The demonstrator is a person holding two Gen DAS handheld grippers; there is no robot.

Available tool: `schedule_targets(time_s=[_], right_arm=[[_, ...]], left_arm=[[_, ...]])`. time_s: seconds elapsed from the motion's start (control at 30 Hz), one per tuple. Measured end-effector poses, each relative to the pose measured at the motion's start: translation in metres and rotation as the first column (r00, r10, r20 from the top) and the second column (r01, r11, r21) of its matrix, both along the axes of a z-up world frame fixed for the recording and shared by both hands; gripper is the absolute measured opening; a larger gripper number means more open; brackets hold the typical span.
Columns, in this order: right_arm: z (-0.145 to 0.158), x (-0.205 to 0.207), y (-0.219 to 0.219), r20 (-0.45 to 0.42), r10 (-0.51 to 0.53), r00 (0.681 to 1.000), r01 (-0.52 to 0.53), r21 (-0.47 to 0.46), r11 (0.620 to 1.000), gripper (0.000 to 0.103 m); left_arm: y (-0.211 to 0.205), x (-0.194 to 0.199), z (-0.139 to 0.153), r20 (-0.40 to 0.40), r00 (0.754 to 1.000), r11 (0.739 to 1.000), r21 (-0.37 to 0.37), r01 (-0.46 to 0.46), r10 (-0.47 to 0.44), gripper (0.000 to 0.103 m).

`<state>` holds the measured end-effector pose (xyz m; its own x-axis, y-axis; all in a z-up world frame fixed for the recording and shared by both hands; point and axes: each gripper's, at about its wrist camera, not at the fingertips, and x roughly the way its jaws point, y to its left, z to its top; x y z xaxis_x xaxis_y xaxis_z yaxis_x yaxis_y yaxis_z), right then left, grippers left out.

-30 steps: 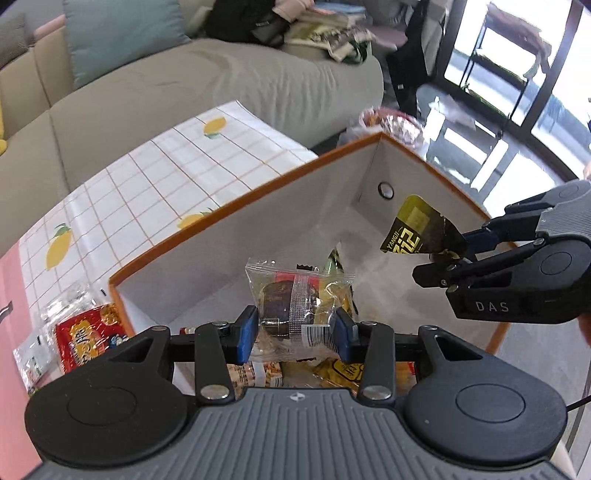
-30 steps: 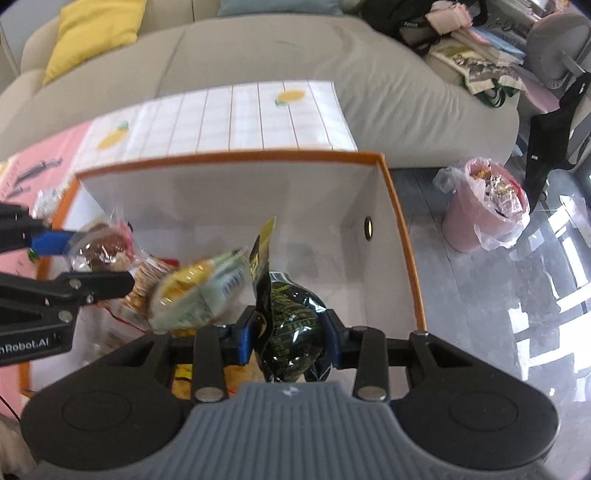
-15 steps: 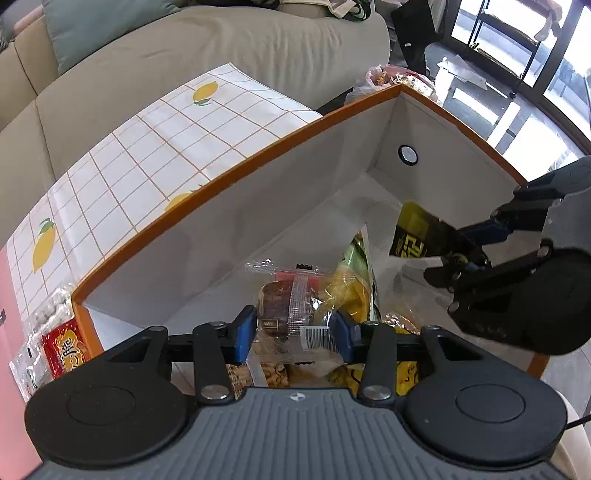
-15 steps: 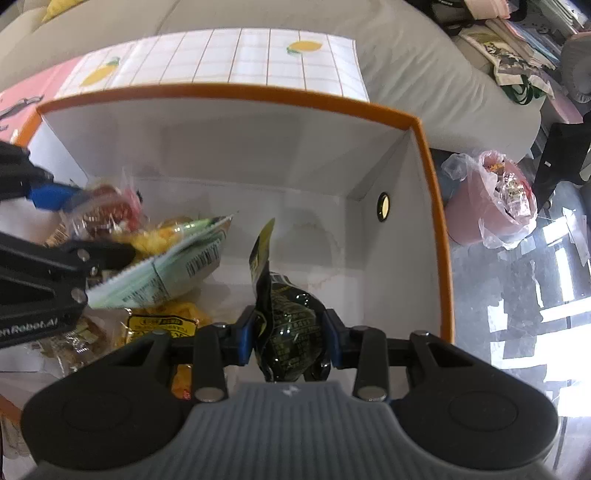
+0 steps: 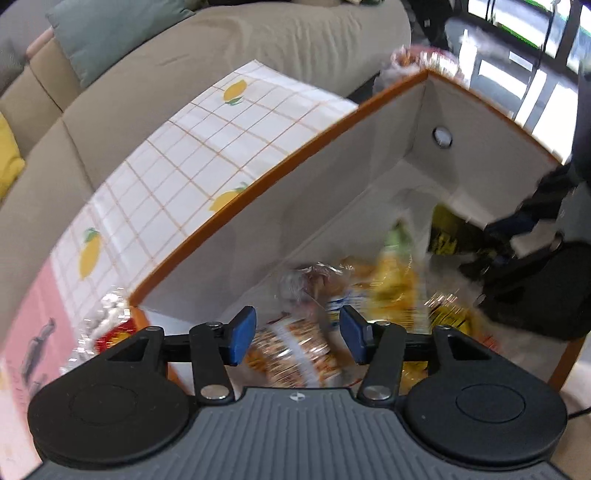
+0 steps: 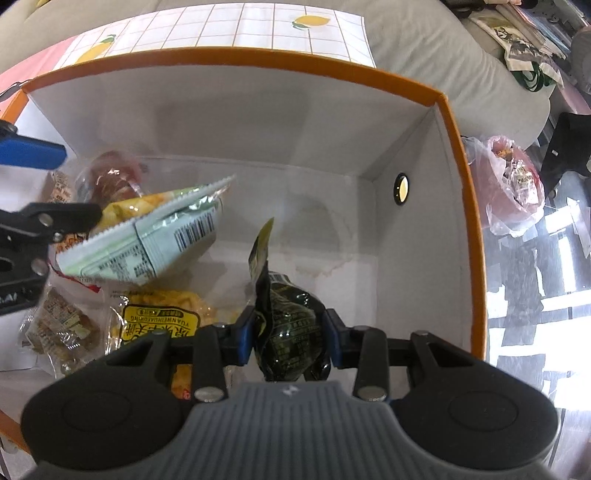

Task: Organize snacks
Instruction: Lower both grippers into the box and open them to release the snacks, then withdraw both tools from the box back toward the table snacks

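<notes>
Both wrist cameras look steeply down into orange-rimmed box (image 5: 280, 162) (image 6: 458, 155), close above it. Left view from left side, blurred; right view from near right side. 2 views share box interior and lemon-print cloth (image 5: 192, 147) (image 6: 273, 26).

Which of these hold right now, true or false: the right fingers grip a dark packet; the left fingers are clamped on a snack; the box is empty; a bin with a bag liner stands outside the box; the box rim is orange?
1. The right gripper grips a dark packet. True.
2. The left gripper is clamped on a snack. False: its fingers are opening, with nothing pressed between them; the snacks lie below.
3. The box is empty. False: several snacks lie in it, among them a pale green packet.
4. A bin with a bag liner stands outside the box. True.
5. The box rim is orange. True.
</notes>
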<state>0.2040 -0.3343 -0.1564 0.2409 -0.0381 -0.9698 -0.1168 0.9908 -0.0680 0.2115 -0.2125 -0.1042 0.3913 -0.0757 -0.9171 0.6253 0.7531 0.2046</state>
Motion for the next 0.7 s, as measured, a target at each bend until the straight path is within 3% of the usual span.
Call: schedule_targets(time_s=[0.07, 0.17, 0.3, 0.37, 0.7], right_arm=[[0.000, 0.003, 0.000, 0.001, 0.001, 1.000, -0.001, 0.001, 1.000, 0.036], [0.002, 0.003, 0.000, 0.012, 0.001, 1.000, -0.001, 0.010, 1.000, 0.039], [0.004, 0.001, 0.003, 0.018, 0.009, 1.000, -0.009, 0.003, 1.000, 0.042], [0.005, 0.000, 0.002, 0.019, 0.011, 1.000, -0.011, 0.002, 1.000, 0.045], [0.016, -0.014, 0.009, 0.049, 0.041, 0.998, -0.040, -0.017, 0.999, 0.080]], left_arm=[[0.000, -0.001, -0.003, -0.004, 1.000, 0.999, 0.032, 0.010, -0.010, 0.062], [0.004, 0.000, -0.007, -0.020, 1.000, 1.000, 0.023, -0.002, 0.003, 0.062], [0.007, -0.003, -0.006, -0.019, 1.000, 1.000, 0.009, 0.002, -0.001, 0.074], [0.009, -0.006, -0.003, -0.005, 1.000, 1.000, -0.001, 0.013, -0.013, 0.075], [0.026, -0.016, 0.020, 0.019, 1.000, 0.994, -0.106, -0.011, 0.013, 0.077]])
